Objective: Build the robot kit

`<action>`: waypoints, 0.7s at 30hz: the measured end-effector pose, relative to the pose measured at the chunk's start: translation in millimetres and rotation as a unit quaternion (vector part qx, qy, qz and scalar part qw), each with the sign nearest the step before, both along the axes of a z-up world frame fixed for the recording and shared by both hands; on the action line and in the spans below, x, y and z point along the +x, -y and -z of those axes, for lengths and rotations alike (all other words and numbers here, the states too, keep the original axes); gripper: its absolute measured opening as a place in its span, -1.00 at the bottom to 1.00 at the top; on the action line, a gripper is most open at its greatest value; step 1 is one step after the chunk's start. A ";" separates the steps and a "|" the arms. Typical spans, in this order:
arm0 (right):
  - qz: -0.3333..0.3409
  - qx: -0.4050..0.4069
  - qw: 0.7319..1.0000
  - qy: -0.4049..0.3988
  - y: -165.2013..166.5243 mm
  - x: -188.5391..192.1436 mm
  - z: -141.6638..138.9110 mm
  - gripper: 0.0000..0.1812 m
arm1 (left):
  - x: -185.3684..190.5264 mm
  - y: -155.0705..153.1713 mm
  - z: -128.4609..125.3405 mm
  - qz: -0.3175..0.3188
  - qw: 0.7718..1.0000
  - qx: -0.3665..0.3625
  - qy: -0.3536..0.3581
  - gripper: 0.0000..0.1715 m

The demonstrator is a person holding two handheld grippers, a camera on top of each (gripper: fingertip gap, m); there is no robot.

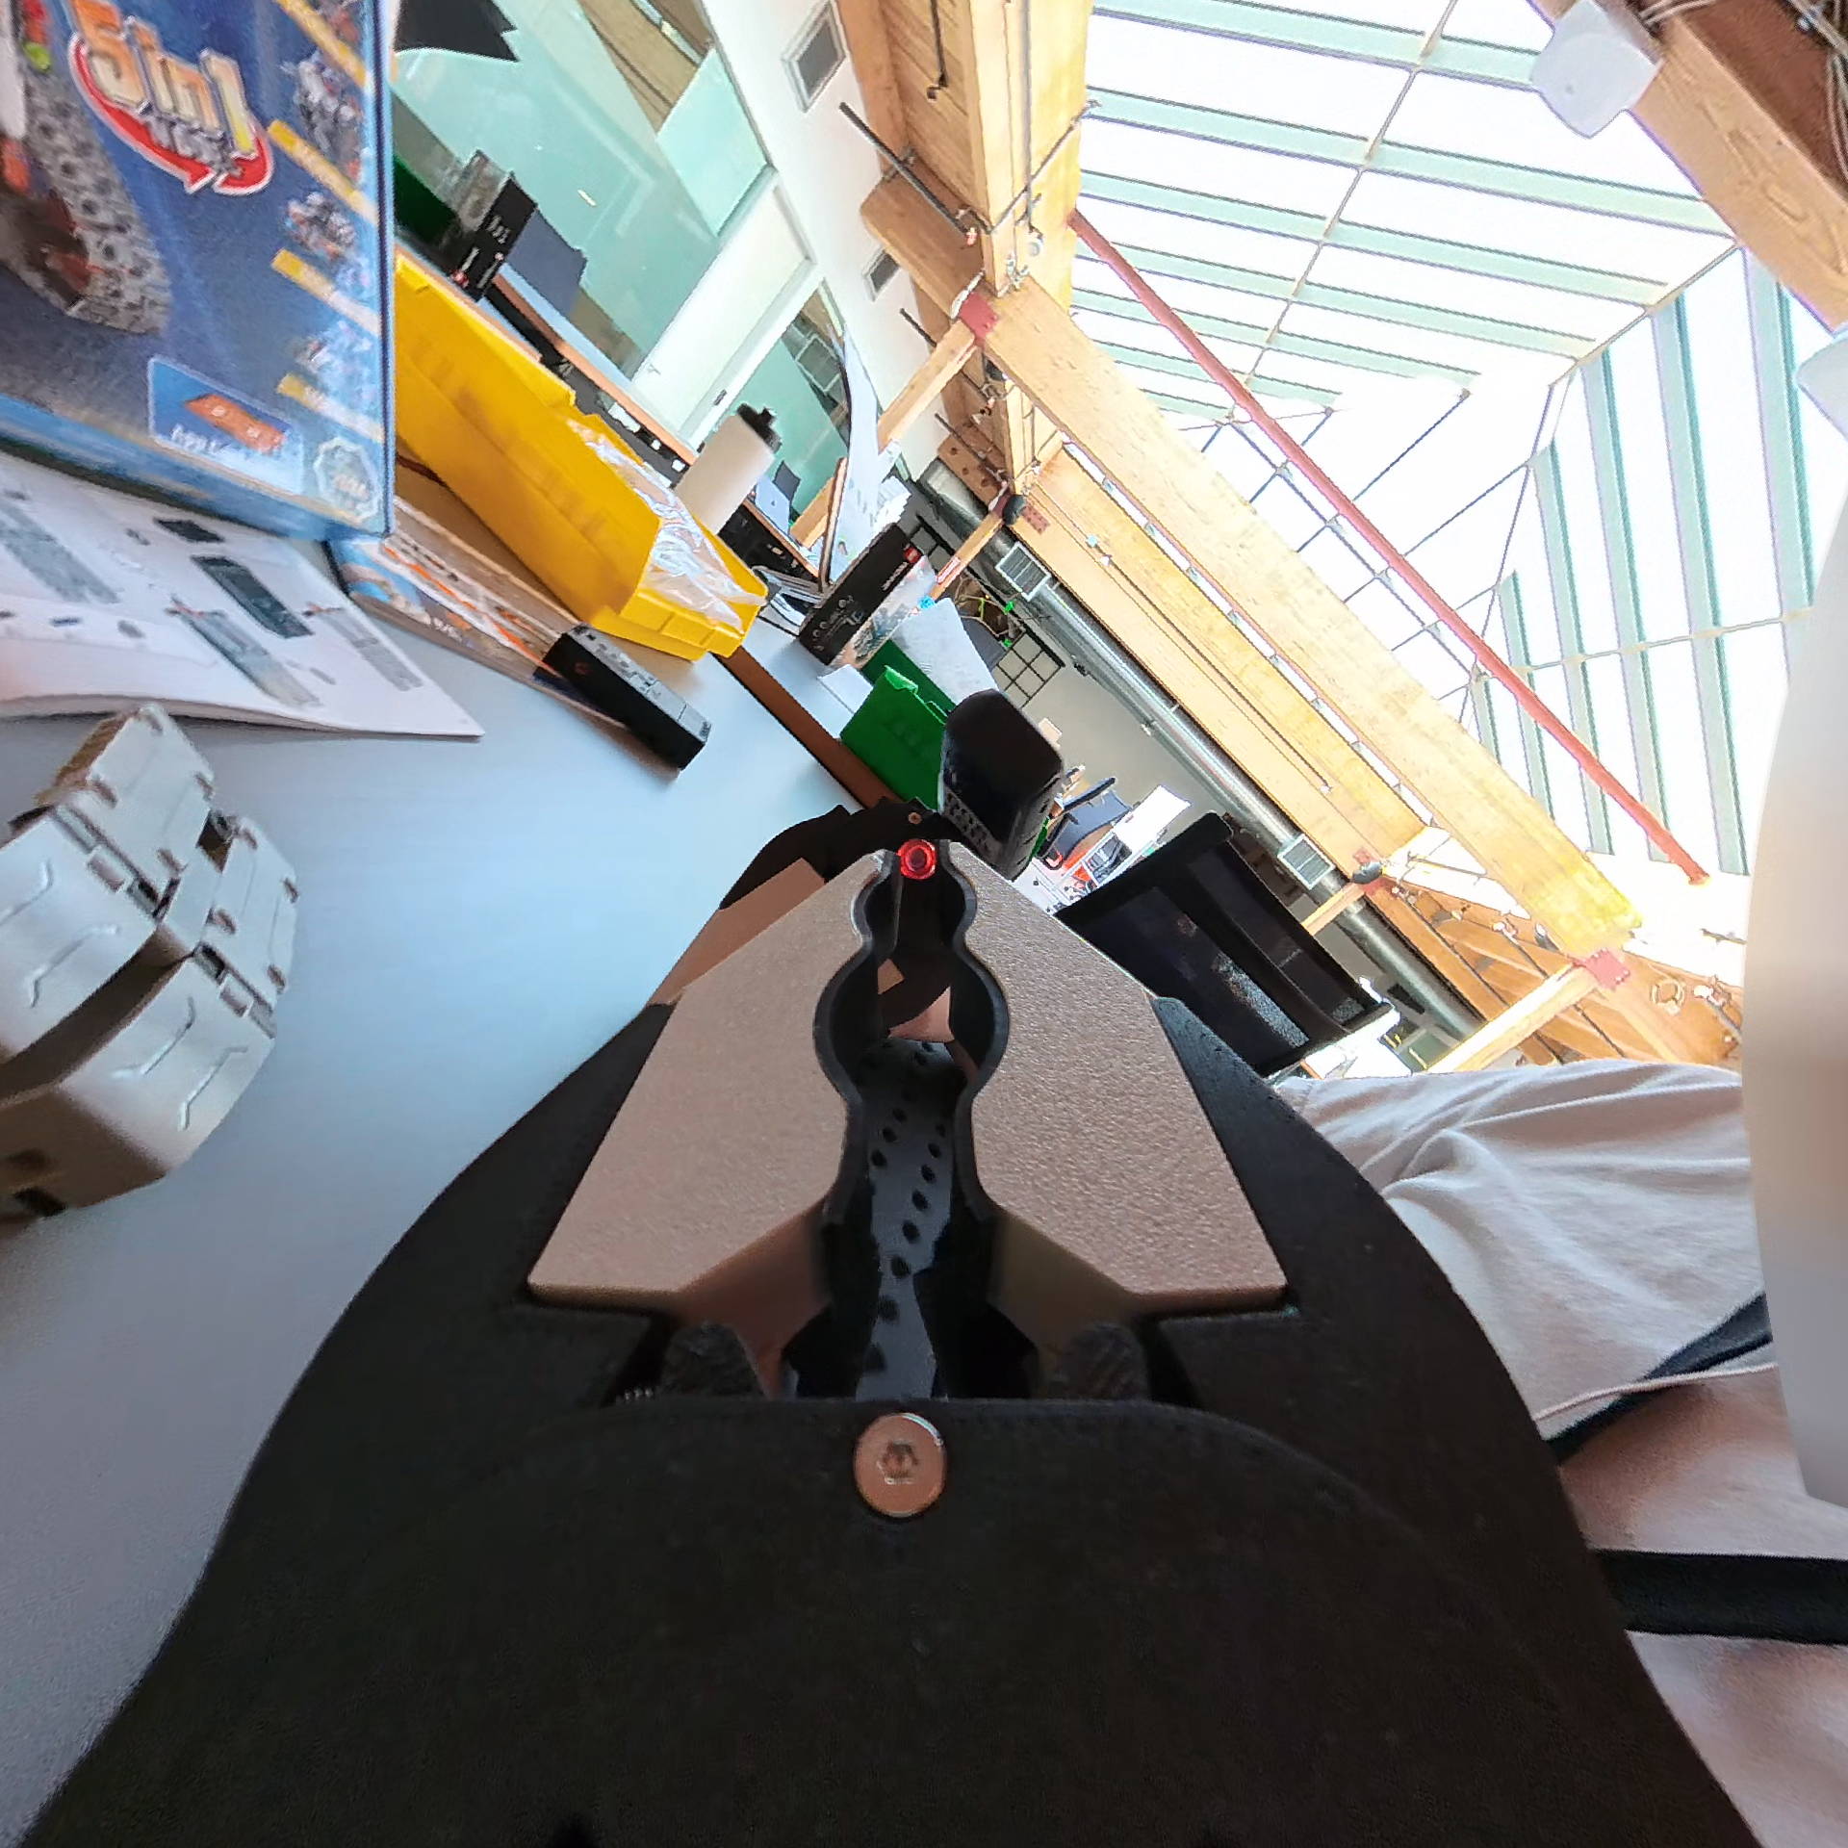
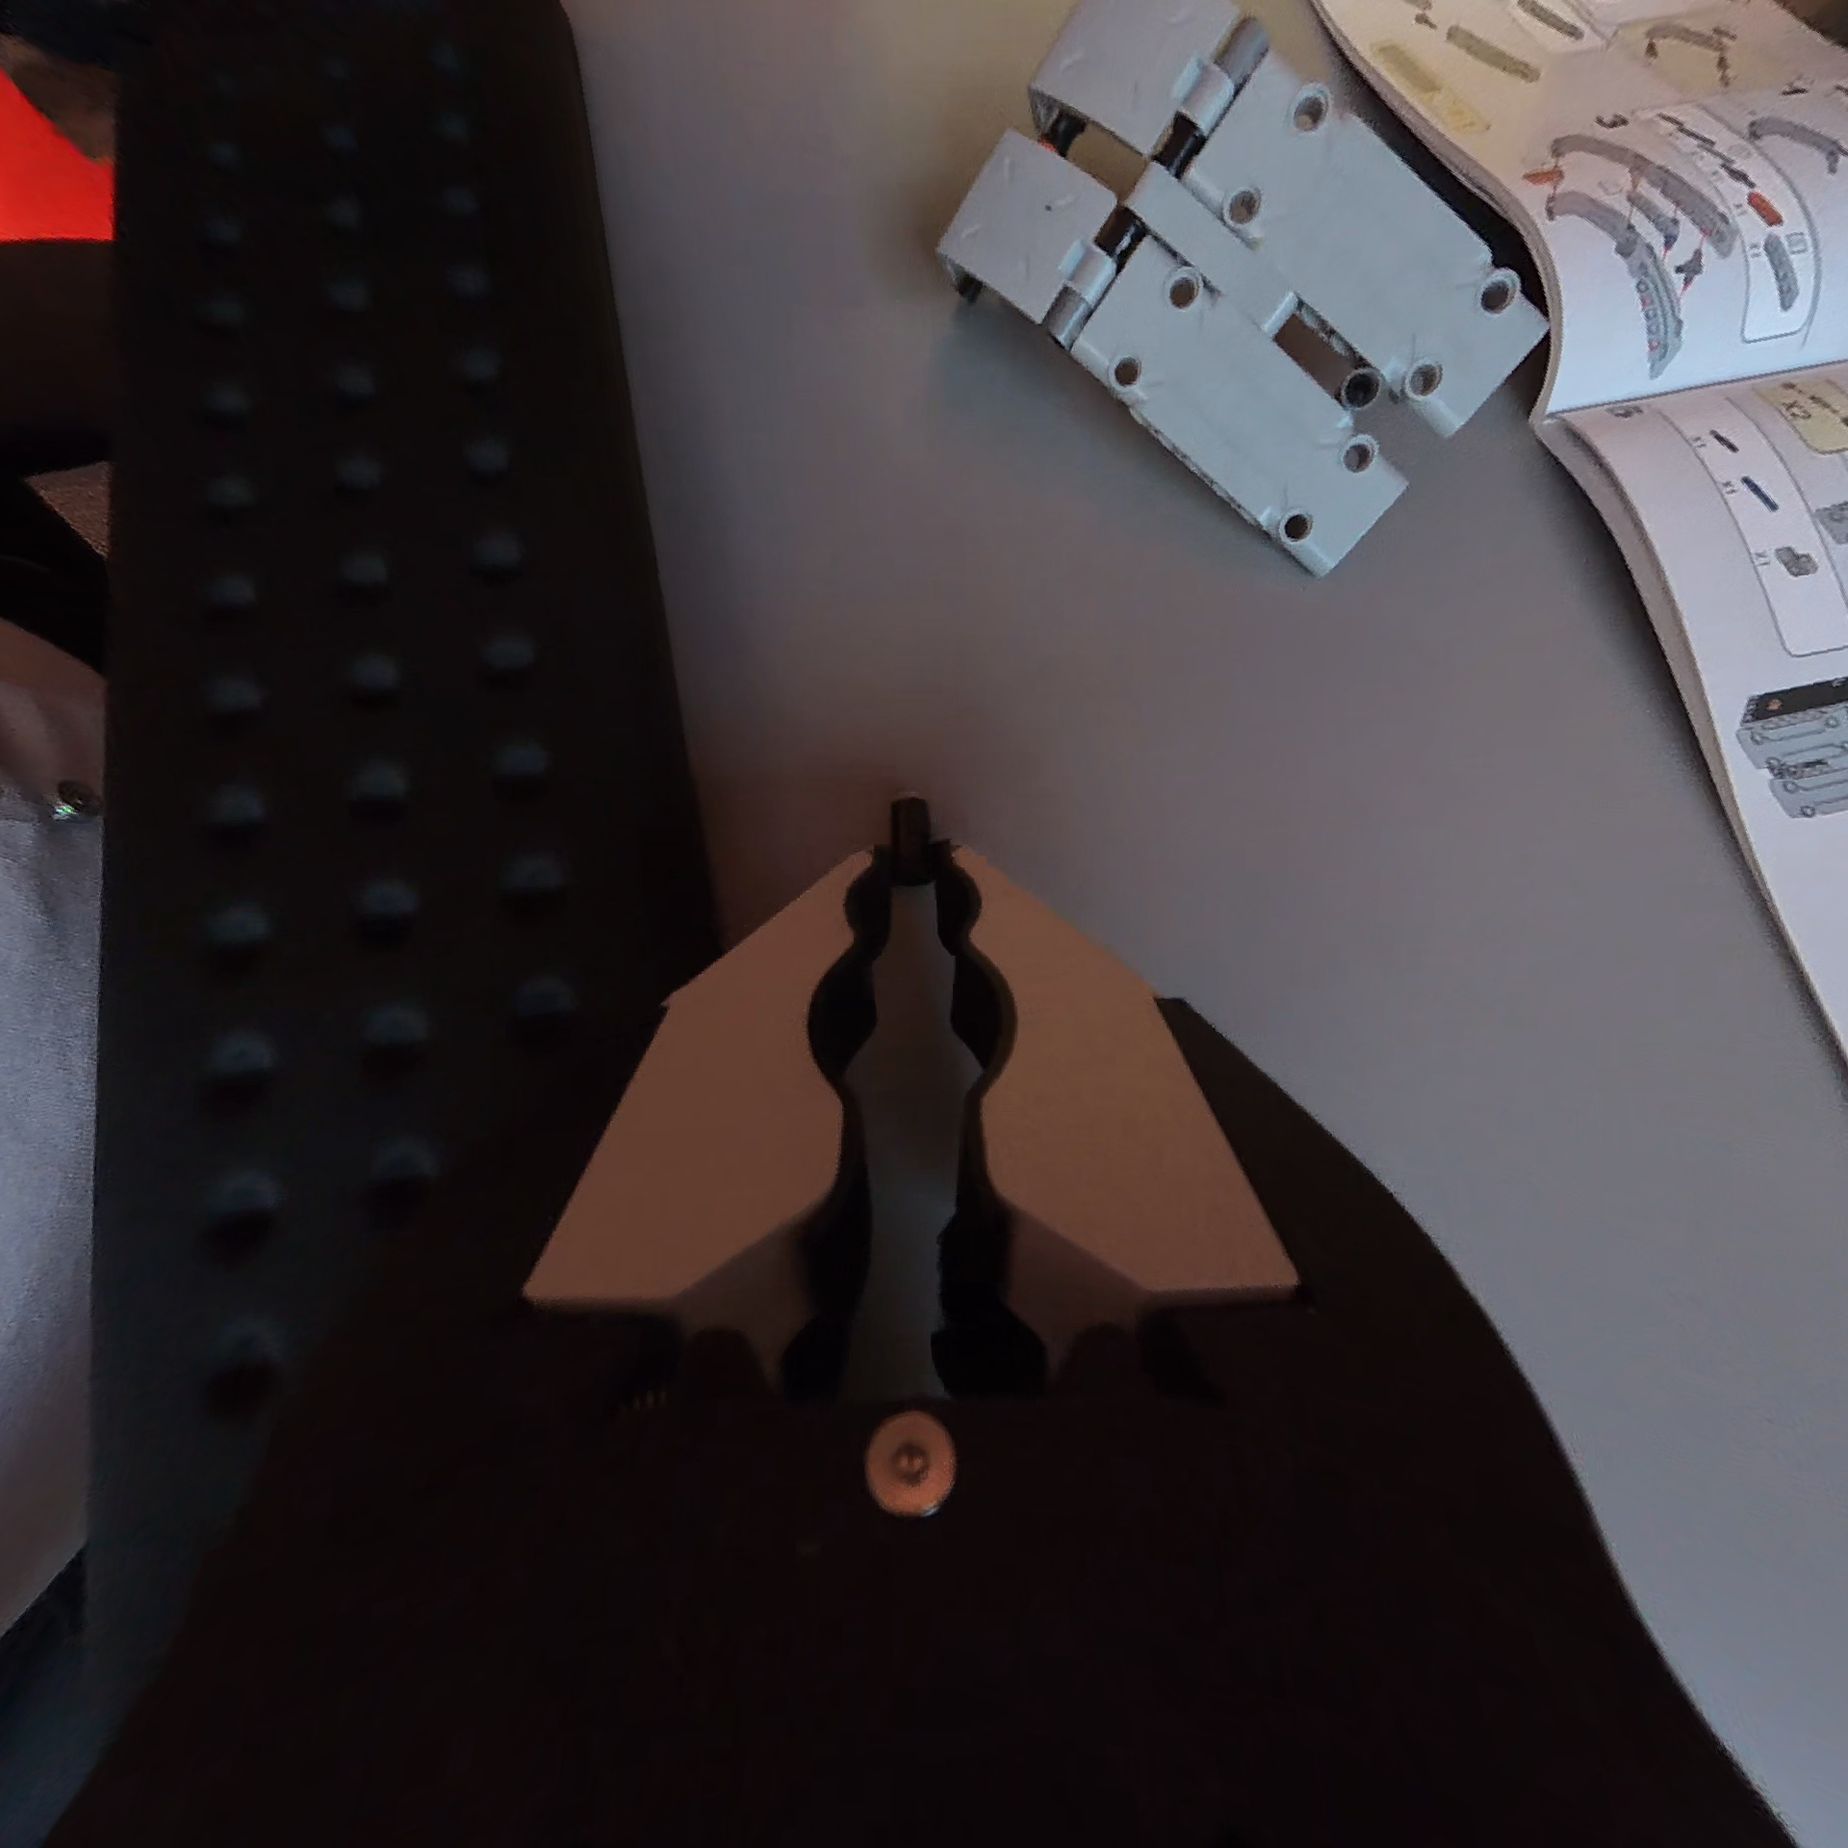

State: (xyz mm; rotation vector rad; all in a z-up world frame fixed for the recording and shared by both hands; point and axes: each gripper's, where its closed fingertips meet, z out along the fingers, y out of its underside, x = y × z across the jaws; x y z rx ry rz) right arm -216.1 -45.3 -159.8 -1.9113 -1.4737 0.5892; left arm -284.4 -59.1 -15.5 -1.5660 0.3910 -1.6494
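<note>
Left wrist view: your left gripper (image 1: 916, 862) pinches a small red round-ended pin (image 1: 917, 859) at the very tips; with so shallow a hold, any twist could let it slip out. The other gripper's black body (image 1: 1000, 775) sits just beyond. On the pale grey tabletop (image 1: 480, 900) lie a grey hinged plastic block assembly (image 1: 130, 960), an open instruction booklet (image 1: 200, 620), a blue printed kit box (image 1: 190, 250), a yellow parts bin (image 1: 560, 480) and a black rectangular module (image 1: 630, 690). Right wrist view: your right gripper (image 2: 910, 860) nips a short black peg (image 2: 910, 838) by its end, equally liable to pop free. A black studded bar (image 2: 350, 600) crowds the left, while the grey assembly (image 2: 1230, 290) and booklet (image 2: 1700, 400) lie well apart, right.
</note>
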 end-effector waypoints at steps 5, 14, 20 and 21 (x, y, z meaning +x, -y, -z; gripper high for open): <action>-0.019 0.028 0.999 -0.005 3.1 -1.1 -3.3 -0.91 | 6.4 -2.7 11.4 0.001 1.000 -0.016 0.009 -0.96; -0.065 0.300 0.951 -0.014 24.4 -13.0 -55.1 -0.92 | 15.9 5.7 21.4 0.017 1.000 -0.023 0.004 -0.95; 0.004 0.189 0.971 -0.144 48.7 -25.6 -101.8 -0.92 | 29.7 20.7 25.2 0.046 0.997 -0.055 0.022 -0.96; 0.012 0.127 0.974 -0.186 57.2 -30.6 -105.6 -0.92 | 32.3 23.4 26.6 0.054 0.996 -0.064 0.028 -0.96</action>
